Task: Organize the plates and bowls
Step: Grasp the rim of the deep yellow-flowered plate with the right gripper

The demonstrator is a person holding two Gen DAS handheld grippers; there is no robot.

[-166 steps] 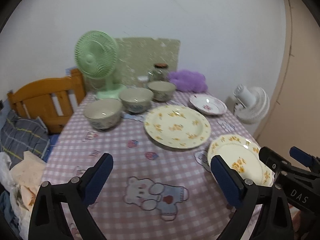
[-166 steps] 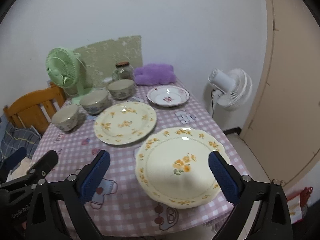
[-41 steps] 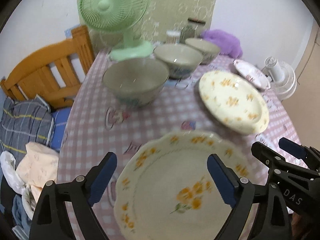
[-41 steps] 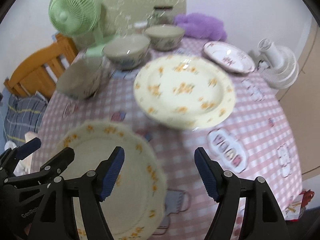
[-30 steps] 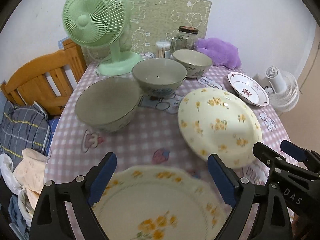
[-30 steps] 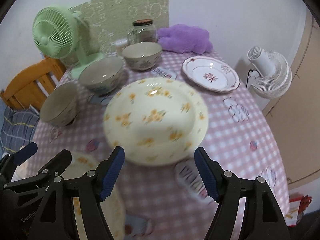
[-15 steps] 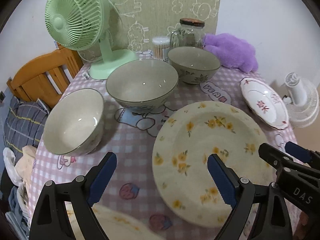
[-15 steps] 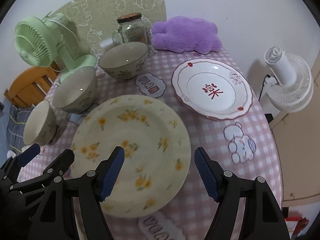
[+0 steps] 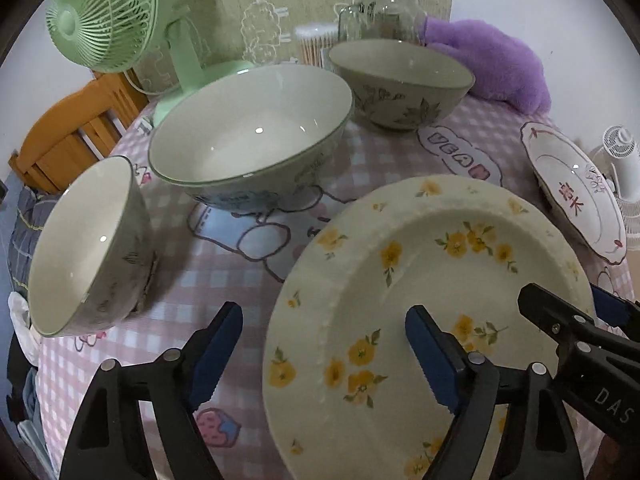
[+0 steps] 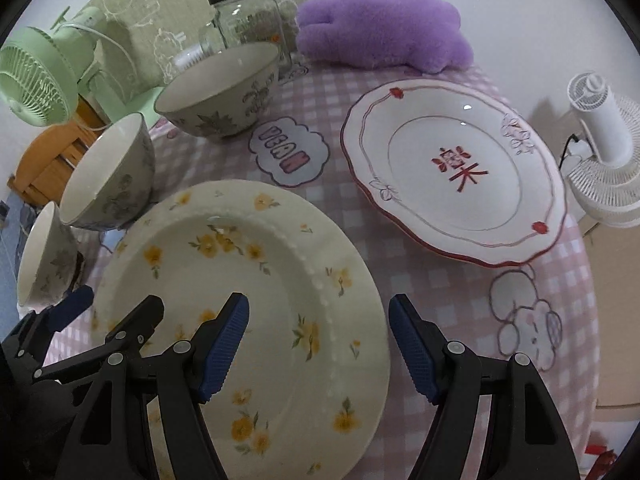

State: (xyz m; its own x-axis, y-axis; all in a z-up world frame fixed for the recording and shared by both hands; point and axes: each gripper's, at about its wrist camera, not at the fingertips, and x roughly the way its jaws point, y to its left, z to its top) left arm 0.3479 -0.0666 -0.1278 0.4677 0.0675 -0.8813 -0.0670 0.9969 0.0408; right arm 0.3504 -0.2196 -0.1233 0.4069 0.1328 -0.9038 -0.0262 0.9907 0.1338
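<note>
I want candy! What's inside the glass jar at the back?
The jar looks clear, and no candy shows through the glass. A bowl in front covers its bottom, so what lies down there can't be seen.

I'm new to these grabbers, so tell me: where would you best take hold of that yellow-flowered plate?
Probably by its rim, from both sides. The flowered plate lies flat and wide on the tablecloth, too broad for one gripper. The left gripper, jaws closing on nothing yet, straddles the left rim; the right gripper, open, straddles the right rim. Each could slip one finger under the raised edge.
</note>
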